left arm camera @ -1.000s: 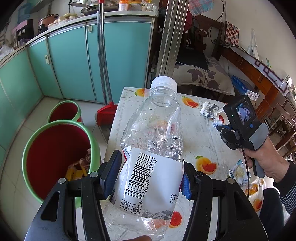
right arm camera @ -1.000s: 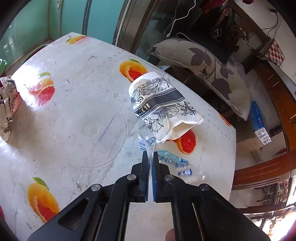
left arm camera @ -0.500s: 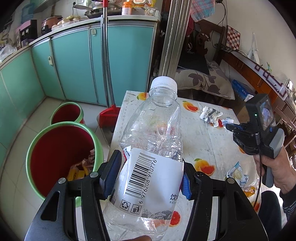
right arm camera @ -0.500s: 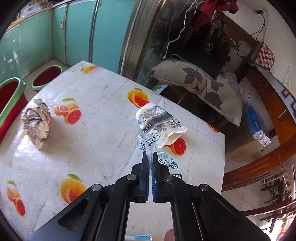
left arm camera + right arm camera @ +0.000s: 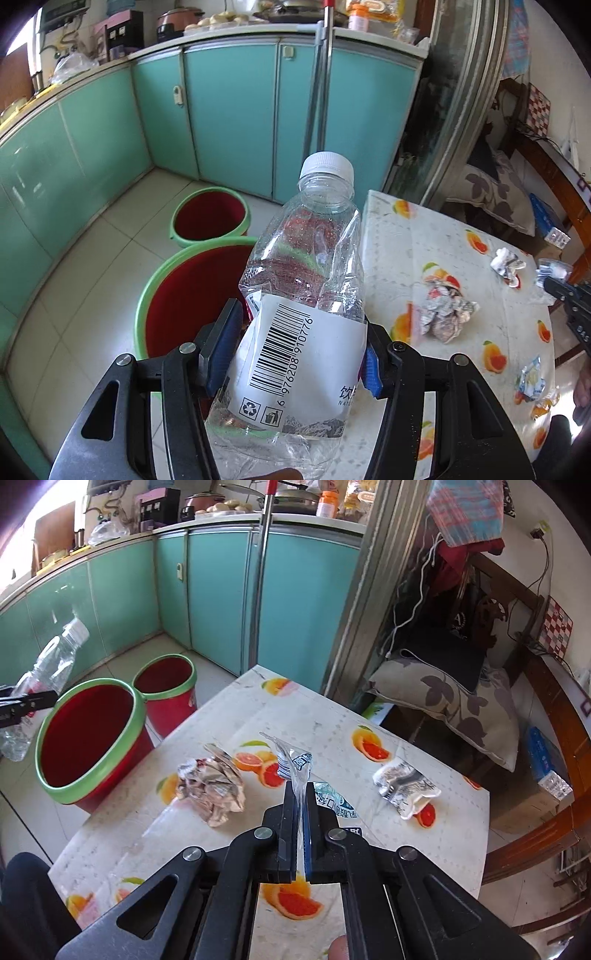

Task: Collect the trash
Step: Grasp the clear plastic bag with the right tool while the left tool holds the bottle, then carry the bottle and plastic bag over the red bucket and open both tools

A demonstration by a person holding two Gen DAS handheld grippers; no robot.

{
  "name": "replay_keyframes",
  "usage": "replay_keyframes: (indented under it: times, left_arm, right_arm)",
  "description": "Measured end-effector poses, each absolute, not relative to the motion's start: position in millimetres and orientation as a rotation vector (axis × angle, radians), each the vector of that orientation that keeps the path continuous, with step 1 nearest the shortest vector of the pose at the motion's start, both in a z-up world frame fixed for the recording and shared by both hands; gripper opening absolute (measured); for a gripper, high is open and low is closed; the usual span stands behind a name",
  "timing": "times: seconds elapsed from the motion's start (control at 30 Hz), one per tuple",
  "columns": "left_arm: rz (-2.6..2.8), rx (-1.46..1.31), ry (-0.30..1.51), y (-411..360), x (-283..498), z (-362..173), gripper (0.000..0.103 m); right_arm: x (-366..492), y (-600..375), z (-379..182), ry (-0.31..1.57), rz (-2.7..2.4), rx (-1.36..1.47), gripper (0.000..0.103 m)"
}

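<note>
My left gripper [image 5: 295, 343] is shut on a clear plastic bottle [image 5: 314, 258] with a white cap and a barcode label. It holds the bottle just off the table's left edge, above the large red bin with a green rim [image 5: 142, 306]. In the right wrist view the bottle [image 5: 48, 664] hangs beside that bin [image 5: 88, 779]. My right gripper [image 5: 301, 805] is shut on a thin clear plastic wrapper [image 5: 295, 764], lifted above the table [image 5: 314, 716].
A smaller red bin [image 5: 177, 240] stands behind the large one. On the fruit-print table lie a crumpled foil wrapper [image 5: 210, 786], a flattened patterned cup [image 5: 402, 786], a blue-printed wrapper [image 5: 332, 801] and a small snack packet [image 5: 532, 380]. A broom handle [image 5: 317, 92] leans on teal cabinets.
The left gripper carried the bottle leftwards from over the table to over the large bin. The right gripper rose from the tabletop with the clear wrapper, away from the flattened cup.
</note>
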State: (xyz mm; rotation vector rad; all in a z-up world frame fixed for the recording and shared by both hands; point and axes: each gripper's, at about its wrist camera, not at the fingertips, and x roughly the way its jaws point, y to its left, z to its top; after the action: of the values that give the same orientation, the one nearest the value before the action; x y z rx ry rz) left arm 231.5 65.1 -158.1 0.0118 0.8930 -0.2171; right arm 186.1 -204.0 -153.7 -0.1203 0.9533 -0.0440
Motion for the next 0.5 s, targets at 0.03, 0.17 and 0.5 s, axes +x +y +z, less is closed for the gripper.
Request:
replay_keyframes:
  times: [0.03,0.17,0.5]
  left_arm:
    - [-0.212,0.006,0.912,69.4,236.9,-165.6,0.055]
    - [-0.187,-0.015,0.967,81.0,249.0,-193.7,0.065]
    - [-0.131,-0.138,0.926,124.0,239.5,-192.7,0.095]
  right_arm:
    - [188.8,-197.3,-151.2,0.947,-0.031,-0.120,0.001]
    - [199.9,-165.7,-140.2,0.924,0.017,-0.125,0.001]
    - [226.2,-95.3,-118.4,0.872,0.137,-0.140,0.001]
